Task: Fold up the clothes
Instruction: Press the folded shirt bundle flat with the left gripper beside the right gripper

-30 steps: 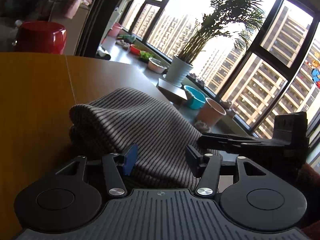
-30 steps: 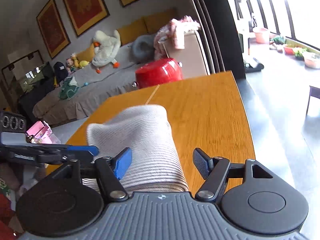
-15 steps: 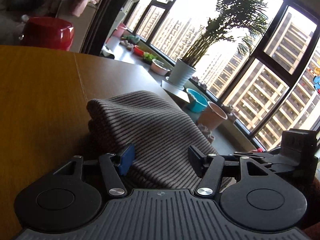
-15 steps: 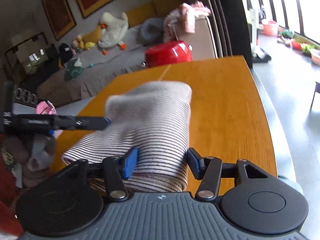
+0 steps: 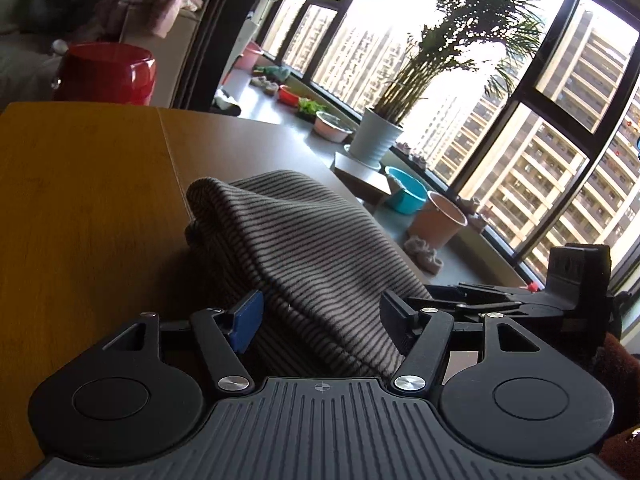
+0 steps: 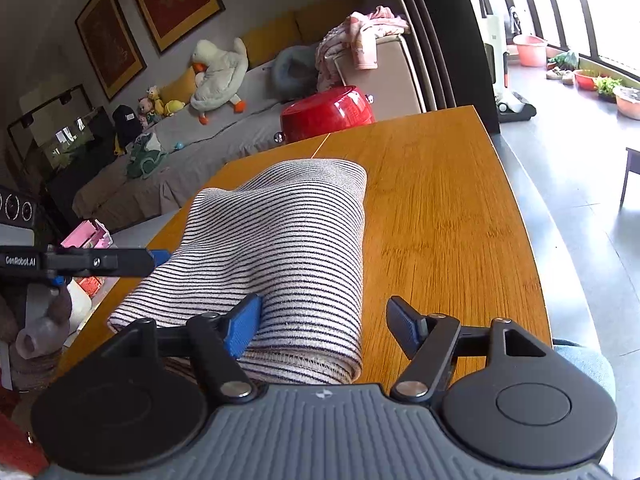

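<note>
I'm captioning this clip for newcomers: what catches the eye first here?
The striped garment, bunched in a folded mound on the wooden table, fills the middle of both views, with the open right tool and left tool straddling its near edge. Behind it, a shiny red pot stands at the table's far end.

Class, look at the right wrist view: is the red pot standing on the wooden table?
No: the red pot sits beyond the far edge of the wooden table, partly hidden by it, and only the striped garment lies on the table.

Striped garment's (image 6: 280, 264) near hem hidden behind right gripper (image 6: 324, 326) body.
</note>
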Tool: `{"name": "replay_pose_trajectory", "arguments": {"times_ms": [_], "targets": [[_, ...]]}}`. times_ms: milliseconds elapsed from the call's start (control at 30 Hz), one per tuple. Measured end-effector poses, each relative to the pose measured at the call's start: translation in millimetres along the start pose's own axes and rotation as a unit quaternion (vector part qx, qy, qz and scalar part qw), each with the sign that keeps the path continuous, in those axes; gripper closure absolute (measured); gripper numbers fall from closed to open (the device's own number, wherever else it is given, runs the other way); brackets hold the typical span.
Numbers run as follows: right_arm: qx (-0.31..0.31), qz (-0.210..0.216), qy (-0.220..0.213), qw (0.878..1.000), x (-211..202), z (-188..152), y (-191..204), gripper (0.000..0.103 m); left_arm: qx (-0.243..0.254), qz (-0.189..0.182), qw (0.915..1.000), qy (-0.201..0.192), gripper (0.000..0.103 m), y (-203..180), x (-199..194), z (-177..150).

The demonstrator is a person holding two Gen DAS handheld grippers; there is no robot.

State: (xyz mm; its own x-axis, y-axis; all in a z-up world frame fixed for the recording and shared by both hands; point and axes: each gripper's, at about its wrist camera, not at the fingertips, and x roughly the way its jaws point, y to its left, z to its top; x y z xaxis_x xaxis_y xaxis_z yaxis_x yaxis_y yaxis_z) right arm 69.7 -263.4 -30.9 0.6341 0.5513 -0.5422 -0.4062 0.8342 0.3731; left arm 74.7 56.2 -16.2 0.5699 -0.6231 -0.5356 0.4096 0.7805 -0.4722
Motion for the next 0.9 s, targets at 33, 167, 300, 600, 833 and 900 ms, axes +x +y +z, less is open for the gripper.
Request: {"name": "replay_pose_trajectory", "arguments": {"times_ms": [33, 167, 300, 600, 833, 900], "targets": [[0.002, 0.001, -0.001, 1.0, 0, 0, -1, 0.035, -0.005, -0.007, 0.9999, 0.006, 0.045, 1, 0, -2], [0.008, 0.003, -0.008, 1.0, -2, 3, -3, 0.034, -0.014, -0.036, 0.9992, 0.013, 0.049, -1, 5, -7], [0.013, 0.001, -0.03, 0.999, -10, 13, -2, 0.034, -0.004, -0.039, 0.999, 0.022, 0.049, -3, 20, -8], [-0.001, -0.02, -0.02, 1.0, 1, 13, 2, 0.033, -0.02, -0.034, 0.9991, 0.013, 0.052, 9, 9, -15], [-0.012, -0.028, -0.015, 0.999, 3, 16, 3, 0.03, -0.028, -0.032, 0.9991, 0.007, 0.051, 14, 7, -13], [-0.013, -0.026, -0.018, 0.999, 2, 17, 3, 0.029, -0.024, -0.033, 0.999, 0.015, 0.051, 12, 12, -17]]}}
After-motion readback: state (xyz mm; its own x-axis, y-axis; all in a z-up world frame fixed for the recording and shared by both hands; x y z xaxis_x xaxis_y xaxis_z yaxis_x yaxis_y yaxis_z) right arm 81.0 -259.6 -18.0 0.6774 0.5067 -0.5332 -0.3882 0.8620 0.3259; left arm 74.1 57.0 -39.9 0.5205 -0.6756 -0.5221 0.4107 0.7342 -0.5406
